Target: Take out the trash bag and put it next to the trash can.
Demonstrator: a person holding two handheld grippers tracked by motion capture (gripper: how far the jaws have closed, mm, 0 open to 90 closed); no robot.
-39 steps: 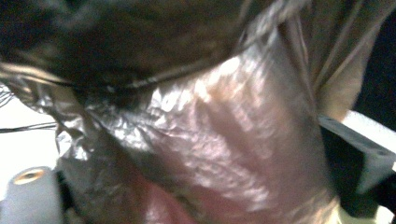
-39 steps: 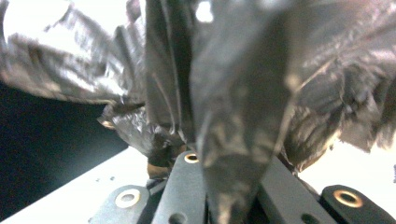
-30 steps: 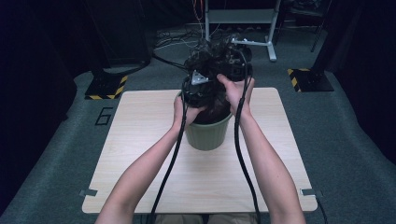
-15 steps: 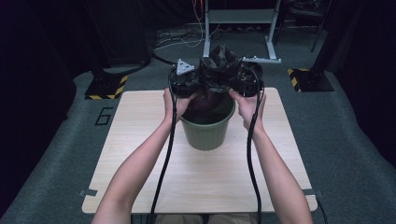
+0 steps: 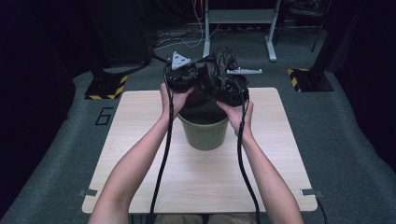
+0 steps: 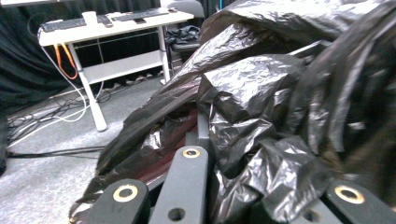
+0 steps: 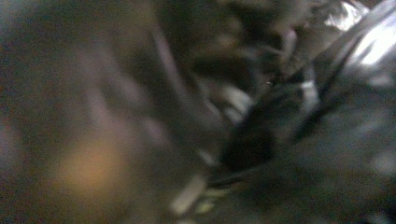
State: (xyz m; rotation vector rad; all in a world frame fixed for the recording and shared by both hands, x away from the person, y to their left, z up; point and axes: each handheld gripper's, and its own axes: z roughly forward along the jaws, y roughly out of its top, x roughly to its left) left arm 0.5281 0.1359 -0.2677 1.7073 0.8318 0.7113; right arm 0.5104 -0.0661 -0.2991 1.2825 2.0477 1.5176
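Note:
A green bin (image 5: 204, 133) stands in the middle of the wooden table (image 5: 140, 154). Just above its rim, a crumpled black plastic bag (image 5: 212, 77) is bunched between both hands. My left gripper (image 5: 191, 80) is at the bag's left side and is shut on a fold of the bag (image 6: 252, 93), which crowds around its jaws (image 6: 243, 154). My right gripper (image 5: 229, 91) is at the bag's right side, a little lower. Its jaws have just been opening. Blurred black plastic (image 7: 299, 116) lies right against its camera, and the jaws themselves are hidden.
Beyond the table stand a white desk frame (image 5: 238, 18) and loose cables on the grey floor. Two yellow-and-black striped stand bases (image 5: 105, 88) (image 5: 308, 79) flank the table's far corners. A "6" (image 5: 103, 115) is marked on the floor at left.
The two hands, close together over the bin a second ago, have drawn apart with the bag between them. The left rose a little and the right sank toward the rim.

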